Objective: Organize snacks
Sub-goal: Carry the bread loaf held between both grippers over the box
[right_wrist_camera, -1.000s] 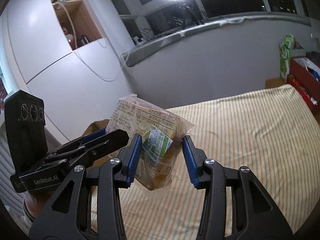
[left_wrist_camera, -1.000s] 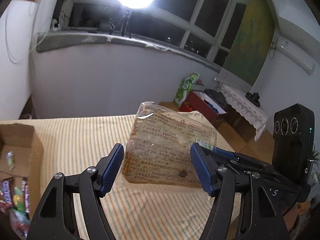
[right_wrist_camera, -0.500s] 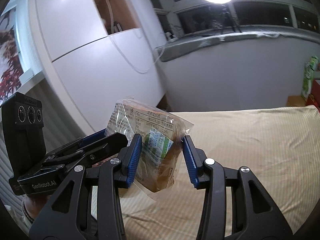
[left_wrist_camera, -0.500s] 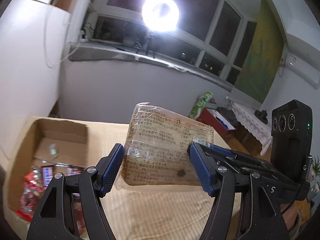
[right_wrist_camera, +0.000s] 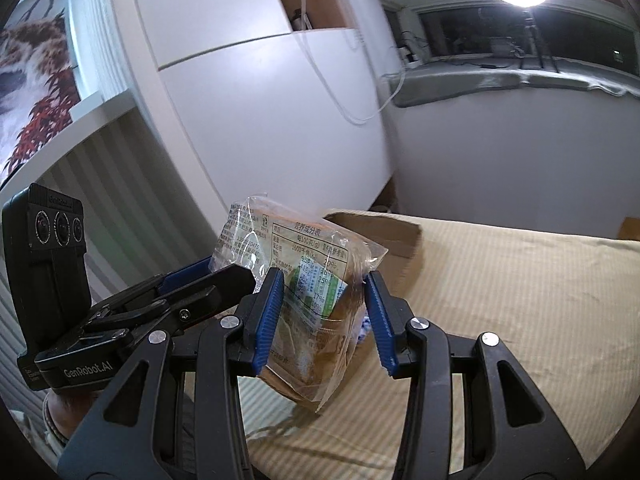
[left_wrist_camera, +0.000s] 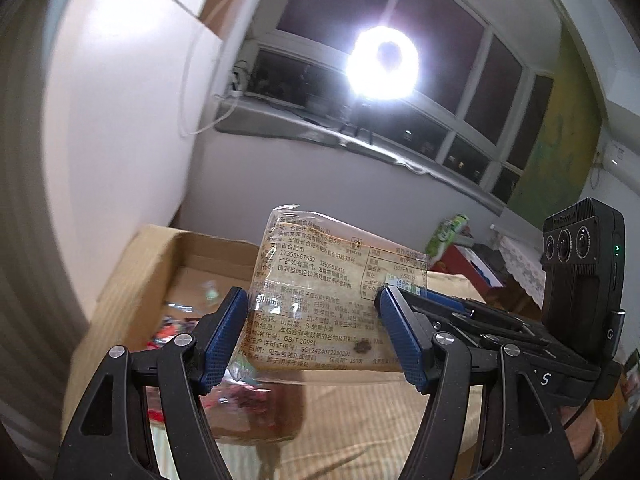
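Note:
A clear-wrapped bread packet (left_wrist_camera: 328,304) with printed black text is held in the air by both grippers. My left gripper (left_wrist_camera: 316,332) is shut on its two side edges. My right gripper (right_wrist_camera: 324,312) is shut on the packet (right_wrist_camera: 304,280) from the other side. The packet hangs over the near edge of an open cardboard box (left_wrist_camera: 132,280) that holds several coloured snack wrappers (left_wrist_camera: 176,324). In the right wrist view only a box flap (right_wrist_camera: 384,236) shows behind the packet.
The box stands at the left end of a striped yellow tablecloth (right_wrist_camera: 500,300). A white cabinet (right_wrist_camera: 256,100) rises close behind the box. A ring light (left_wrist_camera: 382,64) glares by the window. A red crate (left_wrist_camera: 464,264) sits on the floor far right.
Both grippers have swung left with the bread packet. The cardboard box has come much closer and now sits right under and behind the packet.

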Motion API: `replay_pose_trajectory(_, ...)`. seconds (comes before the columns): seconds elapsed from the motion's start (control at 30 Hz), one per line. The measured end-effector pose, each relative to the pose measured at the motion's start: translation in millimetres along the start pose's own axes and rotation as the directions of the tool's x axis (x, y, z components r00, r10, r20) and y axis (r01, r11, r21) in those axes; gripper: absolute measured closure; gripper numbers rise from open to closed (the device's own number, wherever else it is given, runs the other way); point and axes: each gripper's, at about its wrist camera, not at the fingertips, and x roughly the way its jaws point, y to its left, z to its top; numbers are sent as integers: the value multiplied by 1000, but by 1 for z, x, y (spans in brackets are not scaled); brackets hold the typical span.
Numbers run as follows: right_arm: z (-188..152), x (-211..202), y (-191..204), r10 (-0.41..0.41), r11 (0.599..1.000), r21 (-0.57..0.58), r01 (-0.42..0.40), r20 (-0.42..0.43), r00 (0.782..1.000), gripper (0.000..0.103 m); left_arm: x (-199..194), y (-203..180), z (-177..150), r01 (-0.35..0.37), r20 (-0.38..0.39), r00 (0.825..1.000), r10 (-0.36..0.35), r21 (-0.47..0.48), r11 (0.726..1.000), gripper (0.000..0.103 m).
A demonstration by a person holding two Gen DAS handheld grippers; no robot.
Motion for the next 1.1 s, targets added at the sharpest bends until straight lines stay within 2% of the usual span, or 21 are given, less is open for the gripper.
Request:
replay_pose_trajectory(0.23,3,26,25,29,999,-27,-30,-27,999,59,-10,28,0,-48,16,999,49,-29,998,35)
replay_pose_trajectory(0.43,1,41,32,36,999,-32,-37,-45,998,59,-12,47,-2,-62,17,998,63,-46,997,35)
replay_pose_trajectory(1.1,-7,74,10,10,1000,-4,-11,-102,995,59,20,68,-12,-58,-44,998,55,-78,995,35)
